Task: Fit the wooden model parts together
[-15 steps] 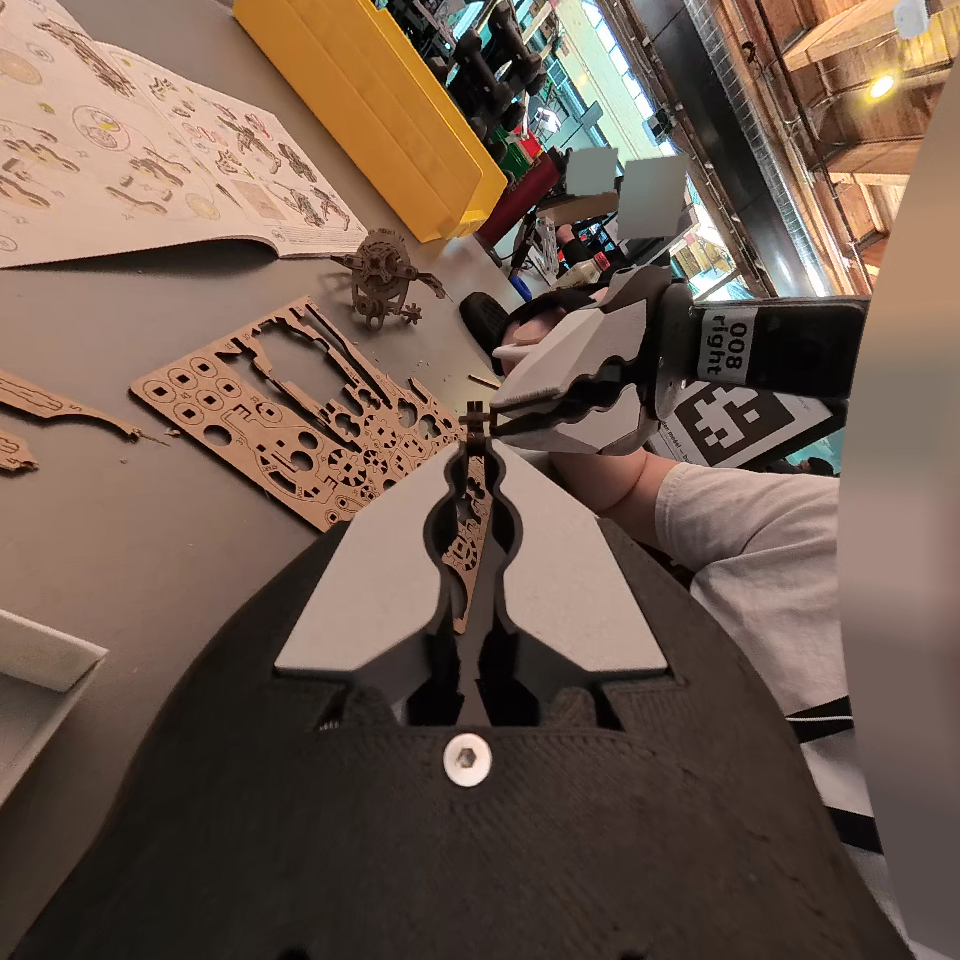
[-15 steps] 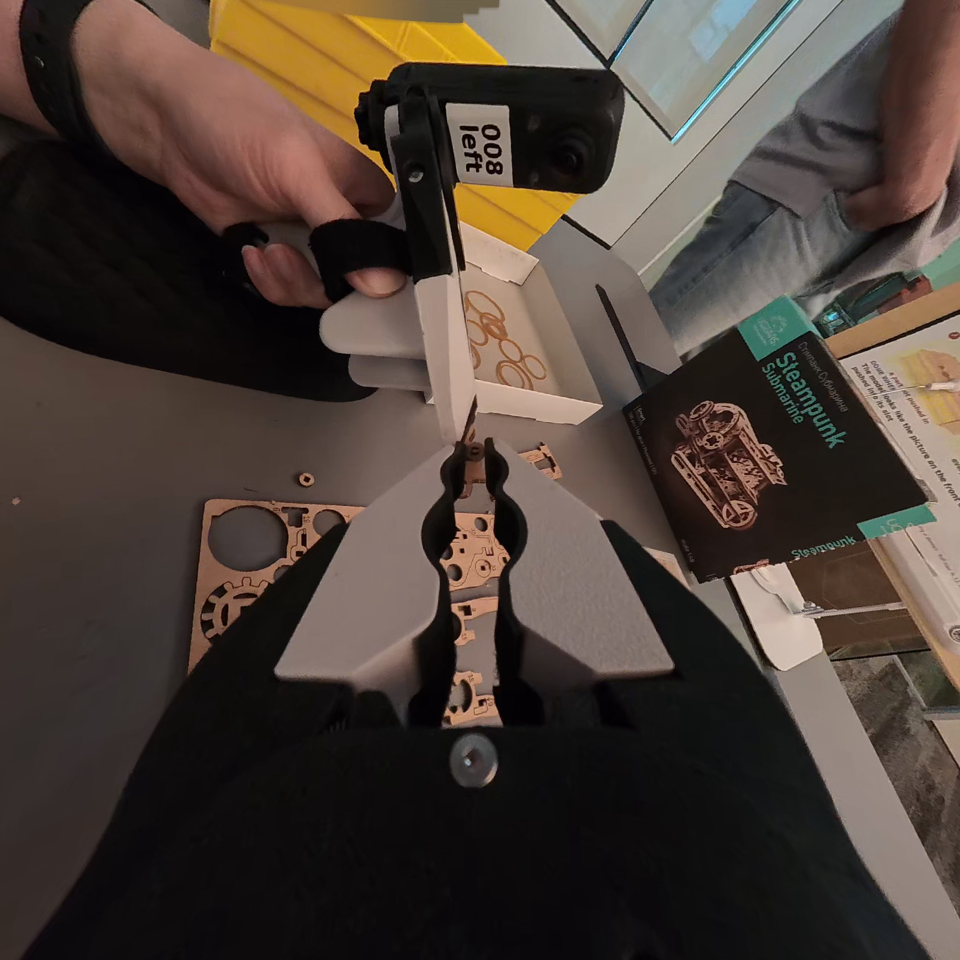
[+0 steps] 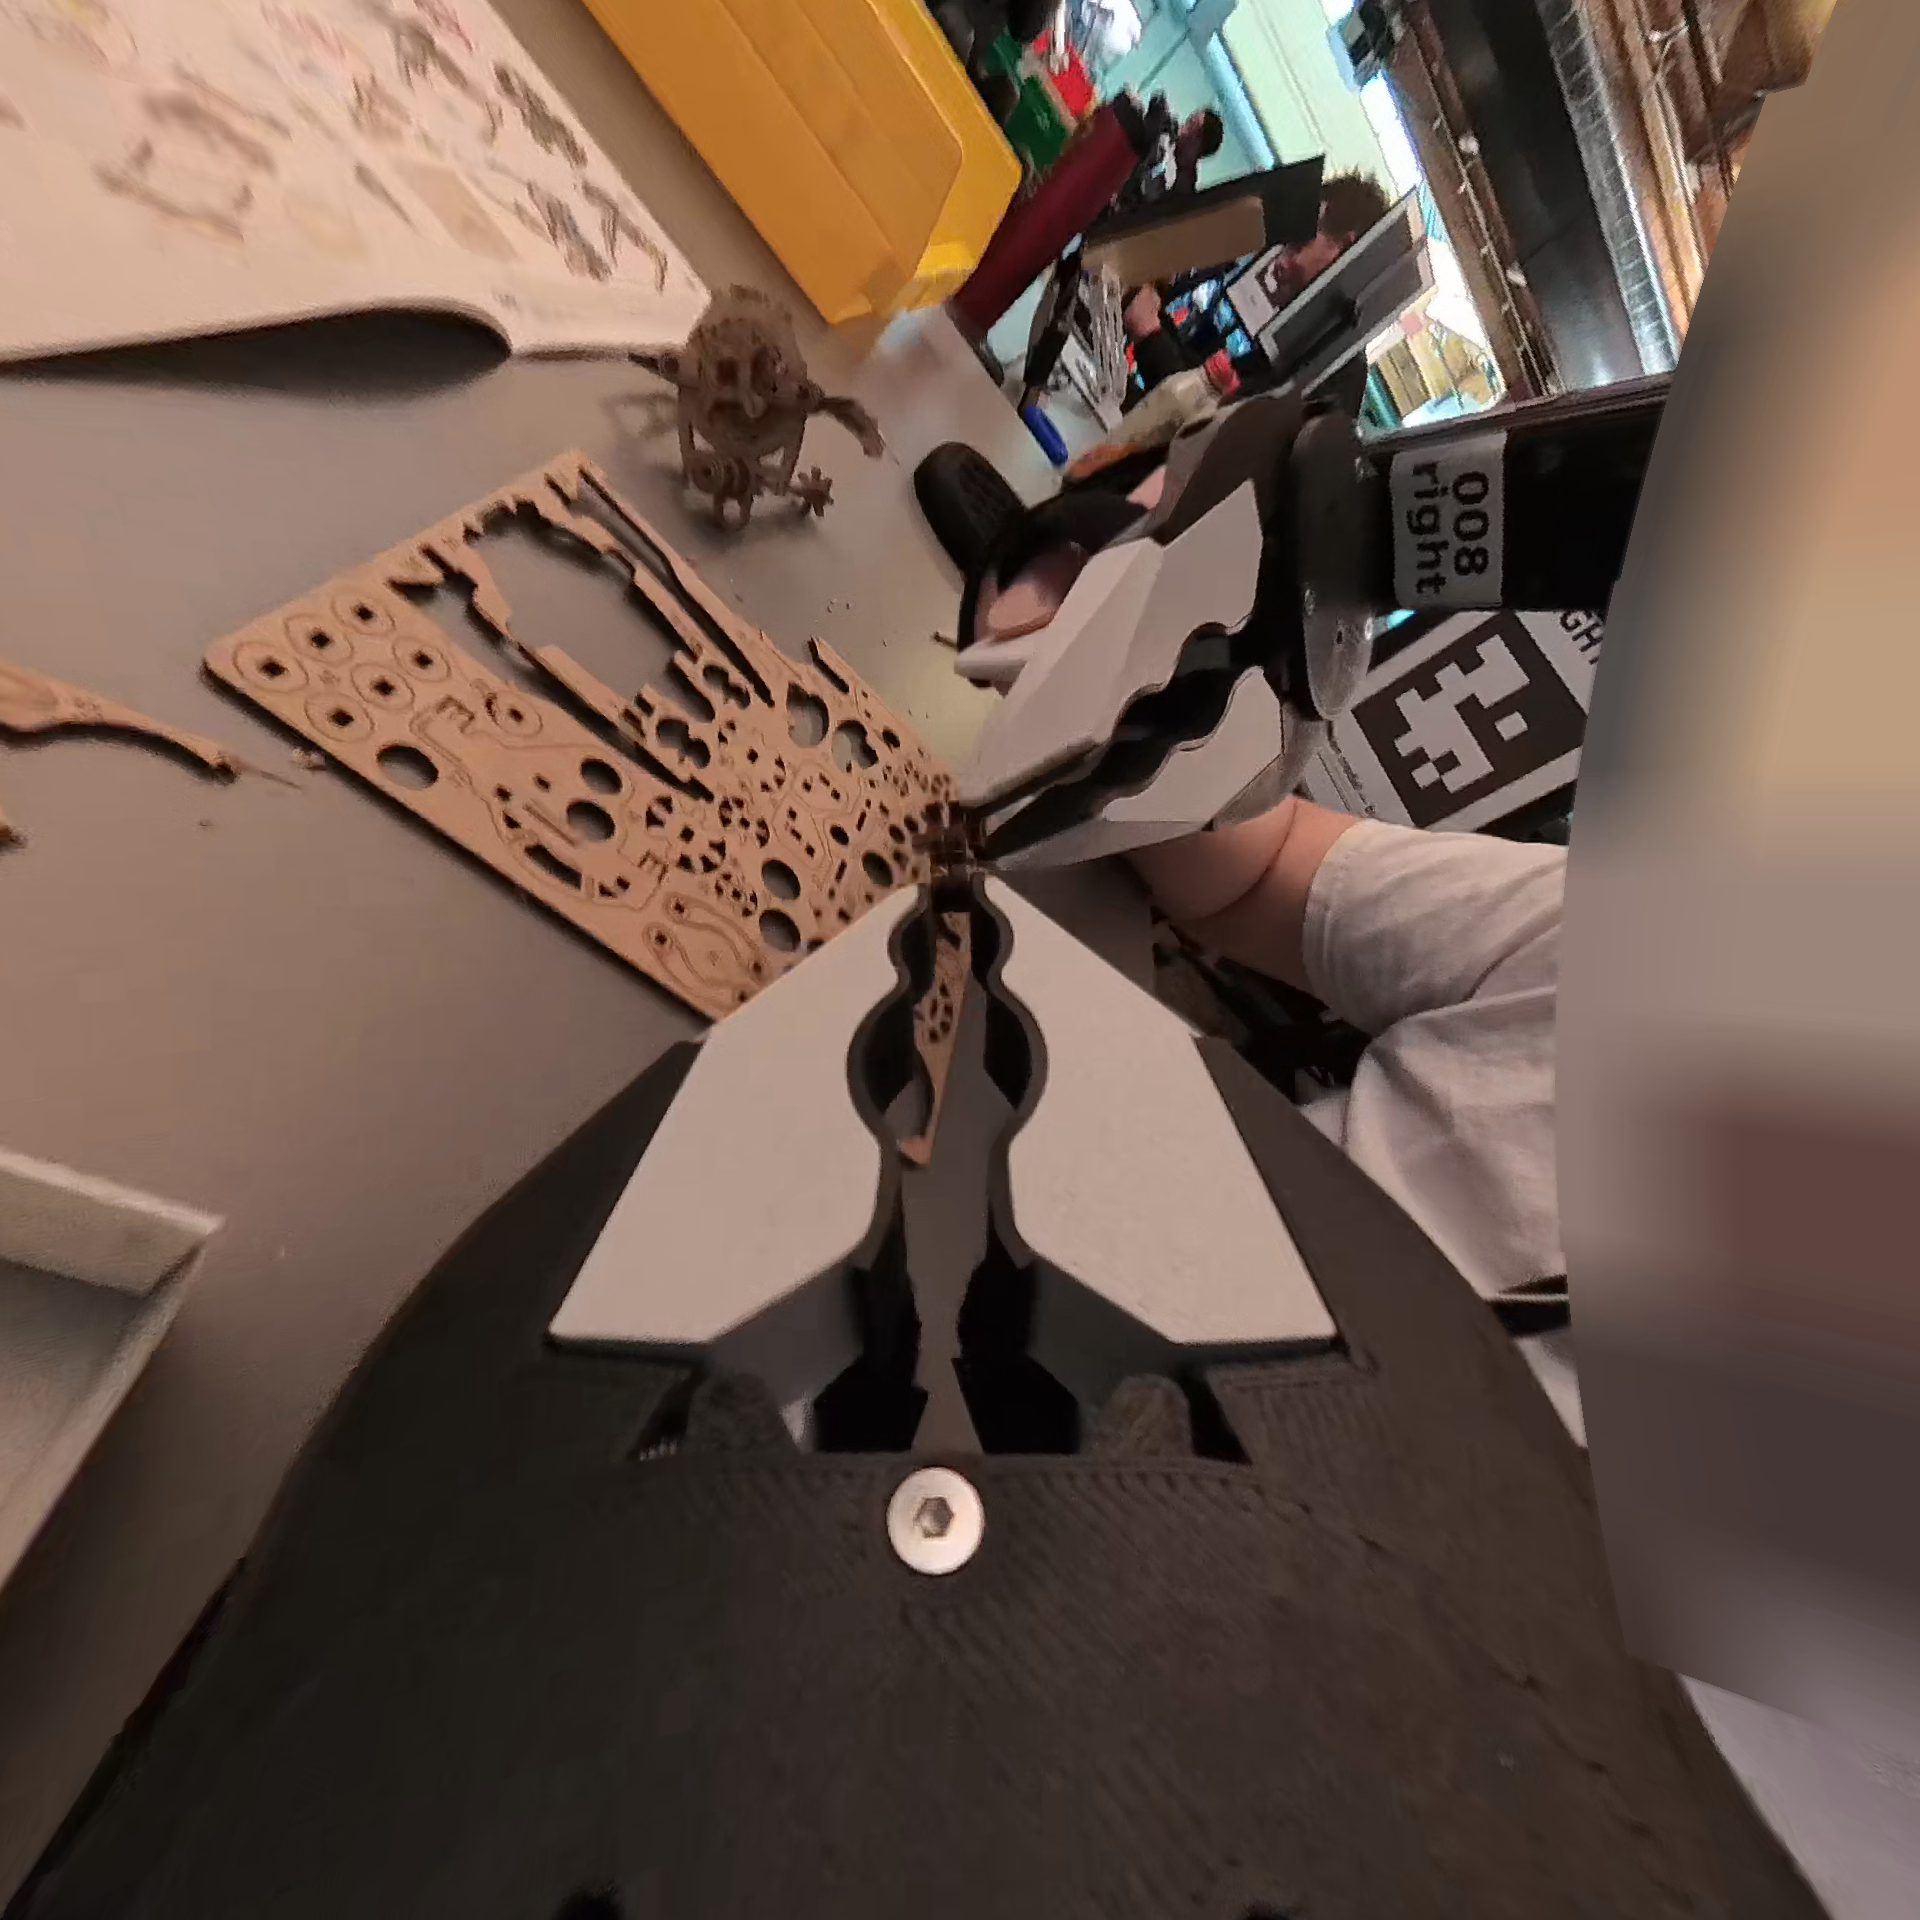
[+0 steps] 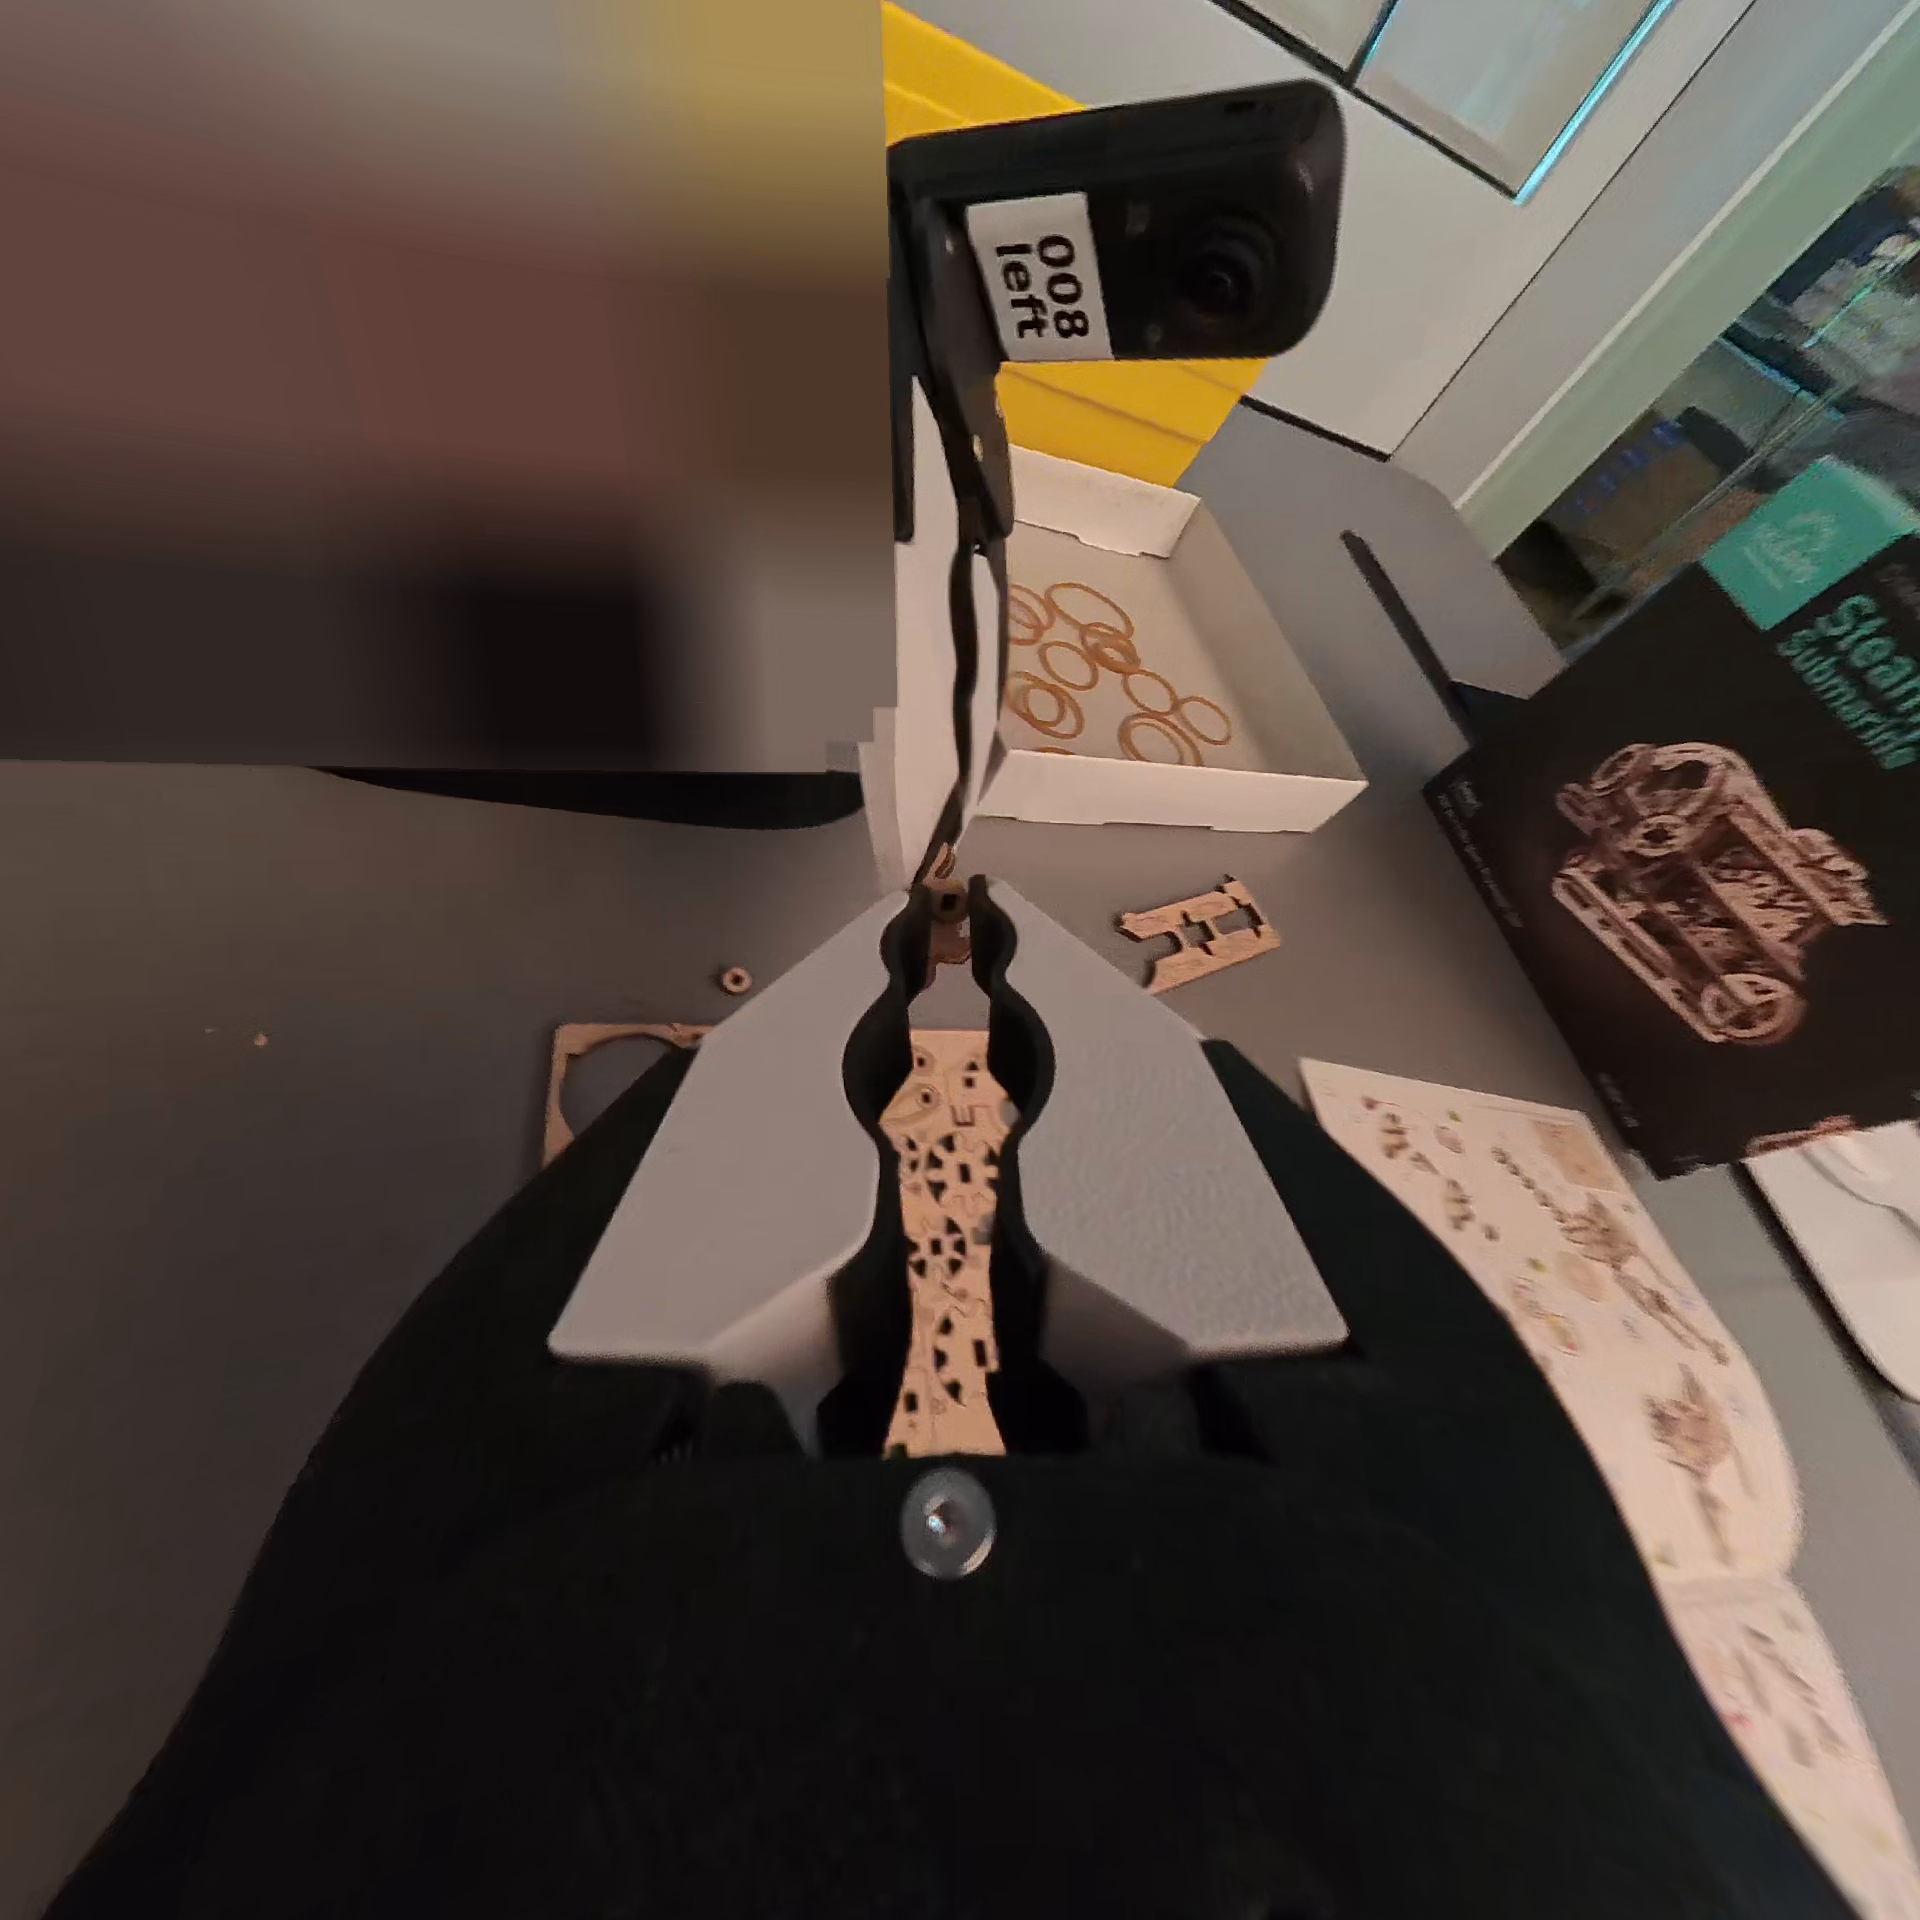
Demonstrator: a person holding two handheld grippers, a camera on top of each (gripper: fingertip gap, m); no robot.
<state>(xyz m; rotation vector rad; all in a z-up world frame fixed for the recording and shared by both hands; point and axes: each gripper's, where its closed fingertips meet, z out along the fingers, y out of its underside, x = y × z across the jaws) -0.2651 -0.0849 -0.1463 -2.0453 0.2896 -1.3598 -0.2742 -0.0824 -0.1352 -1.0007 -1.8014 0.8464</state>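
On the grey table (image 3: 312, 987) your left gripper (image 3: 951, 883) pinches a flat fretted wooden piece (image 3: 940, 1013); your right gripper (image 4: 948, 894) nips a small wooden part (image 4: 945, 902) against it; only the right view shows the rubber-band tray (image 4: 1164, 805).

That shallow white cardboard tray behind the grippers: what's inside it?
The shallow white cardboard tray holds loose tan rubber bands on its grey floor. The left gripper covers its left end, so anything there is hidden.

instruction sheet (image 3: 312, 177) motion-blurred, cut by frame edge; joint between small wooden parts (image 3: 951, 831) too small to tell.
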